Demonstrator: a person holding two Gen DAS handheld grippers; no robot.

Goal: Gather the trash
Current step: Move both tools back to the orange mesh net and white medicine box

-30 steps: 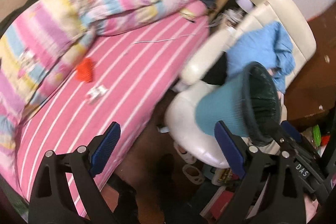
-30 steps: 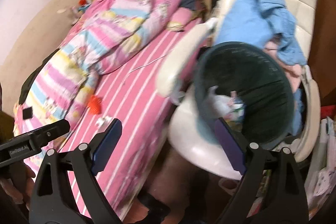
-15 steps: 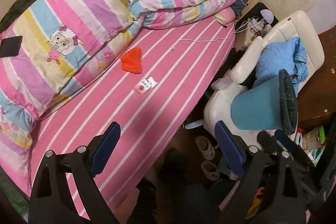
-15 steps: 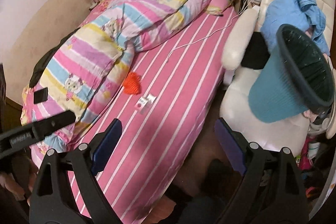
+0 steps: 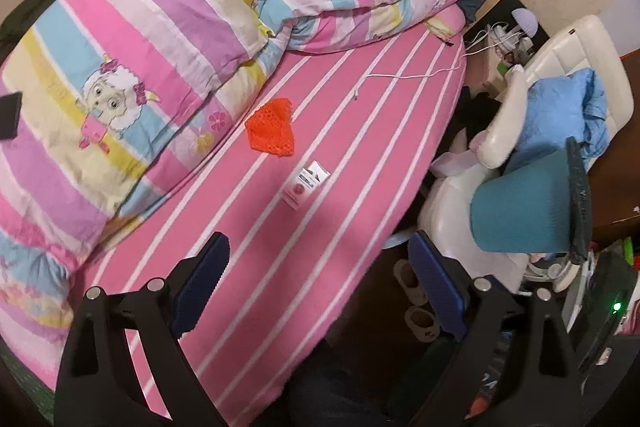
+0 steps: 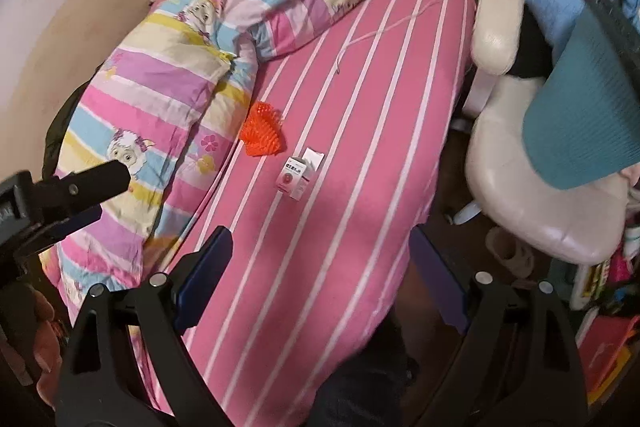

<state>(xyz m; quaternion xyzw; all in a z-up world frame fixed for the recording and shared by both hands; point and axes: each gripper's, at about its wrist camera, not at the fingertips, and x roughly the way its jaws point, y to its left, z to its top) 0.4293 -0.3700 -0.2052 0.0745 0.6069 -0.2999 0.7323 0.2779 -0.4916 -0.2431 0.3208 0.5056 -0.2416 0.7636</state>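
Note:
An orange mesh piece (image 5: 272,129) and a small pink-and-white carton (image 5: 305,185) lie on the pink striped bed (image 5: 360,155). Both also show in the right wrist view: the mesh (image 6: 262,135) and the carton (image 6: 296,175). A teal trash bin (image 5: 528,205) lies tilted on its side on the white chair (image 5: 452,223); it shows at the right wrist view's edge (image 6: 588,107). My left gripper (image 5: 316,283) is open and empty above the bed's near edge. My right gripper (image 6: 320,279) is open and empty, also short of the carton.
A striped quilt (image 5: 160,47) covers the bed's left half. A white cable (image 5: 408,75) runs across the sheet. Blue clothes (image 5: 568,107) lie on the chair. Slippers (image 5: 412,291) sit on the floor by the bed. The left gripper's body (image 6: 60,195) shows at left.
Both views swung from the chair and bin toward the bed. The mesh and carton now sit nearer the middle. Both grippers stayed open.

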